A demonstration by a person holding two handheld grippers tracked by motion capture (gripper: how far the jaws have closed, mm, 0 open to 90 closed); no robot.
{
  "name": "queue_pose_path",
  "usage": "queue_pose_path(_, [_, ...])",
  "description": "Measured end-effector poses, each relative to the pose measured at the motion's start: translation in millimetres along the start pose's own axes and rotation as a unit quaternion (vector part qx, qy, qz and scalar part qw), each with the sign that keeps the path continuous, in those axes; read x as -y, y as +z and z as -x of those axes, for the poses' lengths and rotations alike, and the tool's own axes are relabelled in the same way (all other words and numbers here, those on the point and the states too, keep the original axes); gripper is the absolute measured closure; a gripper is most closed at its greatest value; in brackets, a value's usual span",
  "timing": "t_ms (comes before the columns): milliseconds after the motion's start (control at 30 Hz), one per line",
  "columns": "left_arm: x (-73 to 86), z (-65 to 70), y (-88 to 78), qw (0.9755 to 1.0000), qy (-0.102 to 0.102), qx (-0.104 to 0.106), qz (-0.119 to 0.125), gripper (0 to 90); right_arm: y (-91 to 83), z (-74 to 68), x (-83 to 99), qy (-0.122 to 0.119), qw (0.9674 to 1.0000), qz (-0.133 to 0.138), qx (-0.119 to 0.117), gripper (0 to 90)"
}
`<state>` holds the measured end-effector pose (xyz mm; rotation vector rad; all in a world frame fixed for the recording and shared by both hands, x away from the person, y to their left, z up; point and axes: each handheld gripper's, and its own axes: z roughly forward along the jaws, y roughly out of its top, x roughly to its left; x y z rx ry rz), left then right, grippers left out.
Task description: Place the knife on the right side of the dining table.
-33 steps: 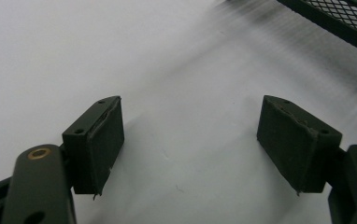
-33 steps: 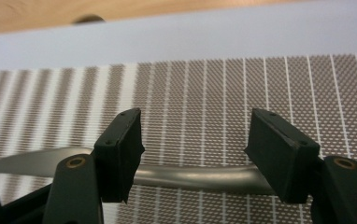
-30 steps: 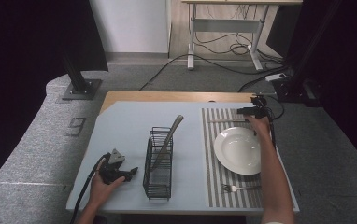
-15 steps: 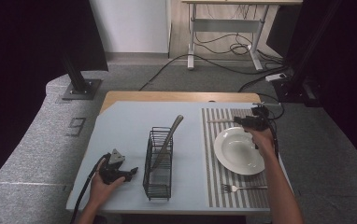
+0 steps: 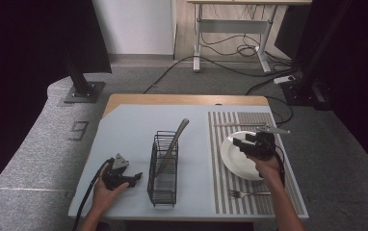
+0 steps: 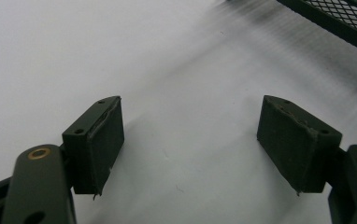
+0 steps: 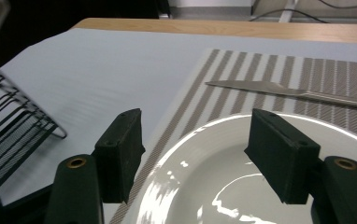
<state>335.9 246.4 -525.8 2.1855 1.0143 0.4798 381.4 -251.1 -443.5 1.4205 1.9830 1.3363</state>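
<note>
My right gripper (image 5: 240, 144) hangs just above the white plate (image 5: 237, 162), jaws pointing left; in the right gripper view the right gripper (image 7: 195, 135) stands open with nothing between its pads. A table knife (image 7: 284, 91) lies on the striped placemat (image 5: 220, 178) beyond the plate, and a fork (image 5: 247, 194) lies near the mat's front edge. My left gripper (image 5: 133, 178) rests low at the front left beside a black wire basket (image 5: 164, 168). In its own view the left gripper (image 6: 190, 121) is open over bare tabletop.
A long metal utensil (image 5: 175, 139) leans out of the basket. The basket's corner (image 6: 335, 23) shows close to the left gripper, and its side (image 7: 8, 126) lies left of the right gripper. The pale blue table cover (image 5: 129, 134) ends at a wooden back edge (image 5: 182, 99).
The right hand has carried its gripper from the placemat's far right corner, near the knife, toward the person and leftward over the plate. The left hand has stayed put.
</note>
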Motion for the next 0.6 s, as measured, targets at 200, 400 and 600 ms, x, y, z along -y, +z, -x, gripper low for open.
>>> queue_pose_path(200, [0.0, 0.5, -0.2, 1.0000, 0.002, -0.002, 0.000, 22.5, -6.4, -26.8, 18.2, -0.020, 0.9996, -0.003, -0.019, 35.1])
queue_pose_path(400, [0.1, 1.2, -0.4, 1.0000, 0.005, -0.003, 0.001, 22.8, -2.5, -49.1, 34.4, -0.046, 0.9981, -0.019, -0.038, 34.7])
queue_pose_path(600, [0.0, 0.6, -0.2, 1.0000, 0.003, -0.002, 0.001, 22.8, -2.3, -52.1, 34.7, -0.048, 0.9979, -0.012, -0.041, 34.4])
